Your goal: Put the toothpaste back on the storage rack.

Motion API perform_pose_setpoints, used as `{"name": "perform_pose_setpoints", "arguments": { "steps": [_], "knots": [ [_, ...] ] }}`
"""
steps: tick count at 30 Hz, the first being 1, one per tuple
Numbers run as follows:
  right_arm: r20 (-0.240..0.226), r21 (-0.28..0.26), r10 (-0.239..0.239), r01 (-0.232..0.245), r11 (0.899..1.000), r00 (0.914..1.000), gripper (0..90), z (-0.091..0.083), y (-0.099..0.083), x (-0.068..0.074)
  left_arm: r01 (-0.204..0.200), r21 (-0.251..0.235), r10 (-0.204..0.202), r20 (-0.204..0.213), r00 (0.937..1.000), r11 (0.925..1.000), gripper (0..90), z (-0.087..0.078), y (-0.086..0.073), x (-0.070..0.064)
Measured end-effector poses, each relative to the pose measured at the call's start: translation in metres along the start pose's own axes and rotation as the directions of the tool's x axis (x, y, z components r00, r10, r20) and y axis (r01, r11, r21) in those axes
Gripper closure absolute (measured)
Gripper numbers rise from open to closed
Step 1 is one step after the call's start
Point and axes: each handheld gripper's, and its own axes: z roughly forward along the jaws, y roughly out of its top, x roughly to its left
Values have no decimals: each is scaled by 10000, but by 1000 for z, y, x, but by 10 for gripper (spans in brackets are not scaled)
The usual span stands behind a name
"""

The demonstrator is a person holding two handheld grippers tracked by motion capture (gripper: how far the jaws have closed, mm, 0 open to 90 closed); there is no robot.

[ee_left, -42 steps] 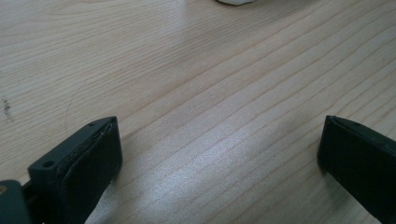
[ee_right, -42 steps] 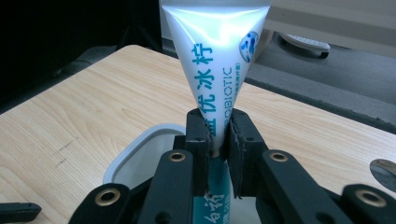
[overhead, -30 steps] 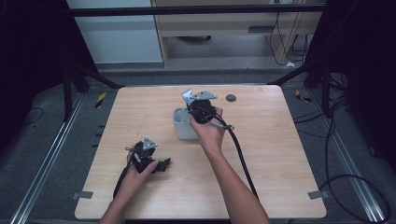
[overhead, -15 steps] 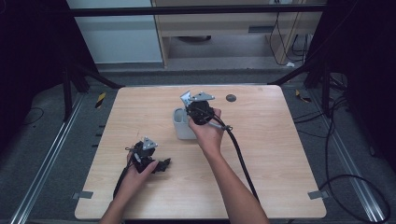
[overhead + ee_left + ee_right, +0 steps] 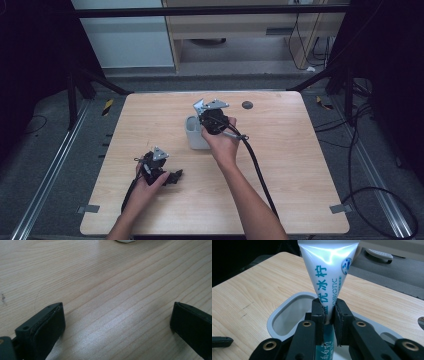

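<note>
Nothing has visibly moved; the tube [image 5: 329, 277], pinched by the right gripper [image 5: 328, 312] over the holder [image 5: 277, 319], could be snagged on its rim, while the left gripper [image 5: 117, 322] is held wide.

Light wooden table [image 5: 300, 150] at frame centre, standing on a dark grey floor [image 5: 50, 165] crossed by metal rails [image 5: 45, 185] and black cables [image 5: 380, 195]. Upper centre: pale wooden cabinet [image 5: 240, 30]; upper left: white panel [image 5: 125, 45].

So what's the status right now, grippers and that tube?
Right gripper shut on the tube, over the grey holder. Left gripper open, low over bare table. Nothing in the way.
</note>
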Motion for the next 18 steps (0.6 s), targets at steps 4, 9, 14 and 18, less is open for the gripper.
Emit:
{"name": "perform_pose_setpoints", "arguments": {
  "steps": [4,9,14,18],
  "knots": [
    [-4,64,6,-6,10000,10000,798,0,0,1,-1,1,1,0,10000,10000,0,0,0,0],
    [10,124,18,-18,9999,10000,798,1,-2,1,-1,1,1,-2,10000,10000,0,0,0,0],
    [15,135,32,-32,9999,10000,798,0,-2,0,-4,1,4,0,10000,10000,0,0,0,0],
    [8,148,41,-41,9999,10000,796,1,-1,0,-2,1,2,3,10000,10000,0,0,0,0]
  ]
}}
